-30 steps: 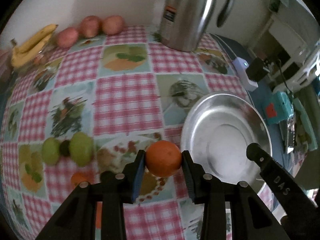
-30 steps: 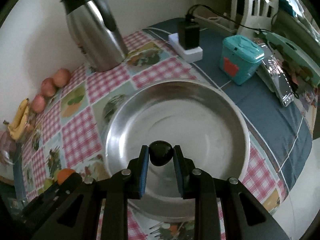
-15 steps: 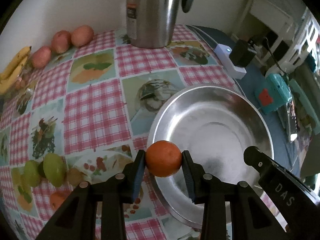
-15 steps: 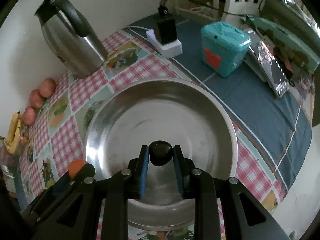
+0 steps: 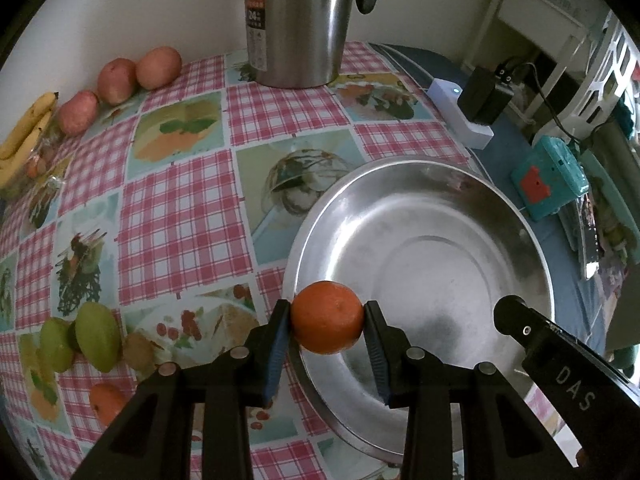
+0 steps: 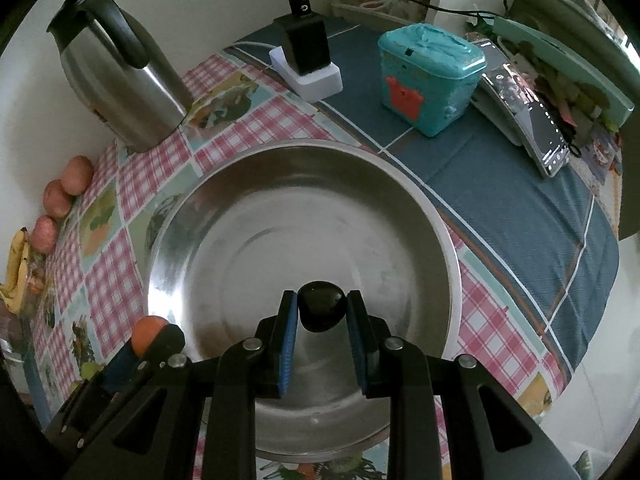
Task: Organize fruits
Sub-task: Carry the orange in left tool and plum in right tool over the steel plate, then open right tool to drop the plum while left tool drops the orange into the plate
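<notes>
Steel pan (image 6: 420,200) lies bare beneath left tongs (image 5: 327,326) clamping orange (image 5: 327,317), right tongs (image 6: 321,312) clamping dark fruit (image 6: 321,311).

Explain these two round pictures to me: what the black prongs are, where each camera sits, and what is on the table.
There is no robot: a person holds a two-finger gripper in each hand, each with a fisheye camera looking along its fingers. The left gripper is shut on an orange at the rim of a steel bowl. The right gripper is shut on a small dark fruit over the same bowl. On the checked tablecloth lie bananas, red apples, green fruits and a steel jug.
</notes>
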`<state>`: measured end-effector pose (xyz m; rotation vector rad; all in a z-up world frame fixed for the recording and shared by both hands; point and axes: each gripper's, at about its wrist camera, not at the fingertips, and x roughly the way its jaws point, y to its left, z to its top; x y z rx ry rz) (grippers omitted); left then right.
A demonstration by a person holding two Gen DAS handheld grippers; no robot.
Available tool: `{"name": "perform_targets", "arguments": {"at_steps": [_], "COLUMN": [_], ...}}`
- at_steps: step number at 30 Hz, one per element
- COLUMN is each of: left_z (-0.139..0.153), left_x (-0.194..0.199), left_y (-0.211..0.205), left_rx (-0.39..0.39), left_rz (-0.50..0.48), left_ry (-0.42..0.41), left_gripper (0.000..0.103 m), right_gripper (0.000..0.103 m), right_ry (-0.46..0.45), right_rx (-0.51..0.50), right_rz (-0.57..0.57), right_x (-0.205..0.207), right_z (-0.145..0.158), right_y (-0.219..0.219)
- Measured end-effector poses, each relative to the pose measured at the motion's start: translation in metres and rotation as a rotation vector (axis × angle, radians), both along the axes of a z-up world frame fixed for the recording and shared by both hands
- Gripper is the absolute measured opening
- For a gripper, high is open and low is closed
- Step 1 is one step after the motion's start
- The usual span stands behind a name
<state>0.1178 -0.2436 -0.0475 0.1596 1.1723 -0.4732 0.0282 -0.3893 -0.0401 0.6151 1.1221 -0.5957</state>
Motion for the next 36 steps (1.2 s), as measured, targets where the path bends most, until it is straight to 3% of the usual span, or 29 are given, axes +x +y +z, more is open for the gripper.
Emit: {"name": "perform_targets", "arguments": {"at_steps": [12,16,21,26,32,36], "left_z": [0.001,0.002,0.009,0.014,0.014,0.013], "left_x": [0.0,-0.001,-0.002,-0.003,0.005,0.012], "left_y": [-0.002,-0.002,-0.002,0.001,0.019,0.044], "left_rx": [-0.013,-0.016,-0.027,-0.025,0.01,0.078], "left_rz": [-0.009,-0.011,-0.013,-0.012,0.067,0.179], "left_ry": [0.007,0.011,-0.006,-0.024,-0.013,-0.021], "left_gripper": [0.04,0.041,0.053,0.056,0.069,0.071], "right_gripper": [0.026,0.033,0.033,0.037,0.037,0.037], "right_ry": [0.008,0.006,-0.002,-0.009,-0.019,-0.019], "right_rx": [-0.012,-0.018,-0.019,-0.023,-0.025,-0.023], "right_rz": [-0.007,-0.018,-0.019,-0.025,-0.027,-0.014], "right_x": [-0.001,-0.003,-0.004,-0.005,-0.006,-0.005], "right_z": [0.003,0.004,0.006,0.008,0.011,0.011], "right_y": [-0.001,-0.003,-0.004,-0.005,-0.005,-0.002]}}
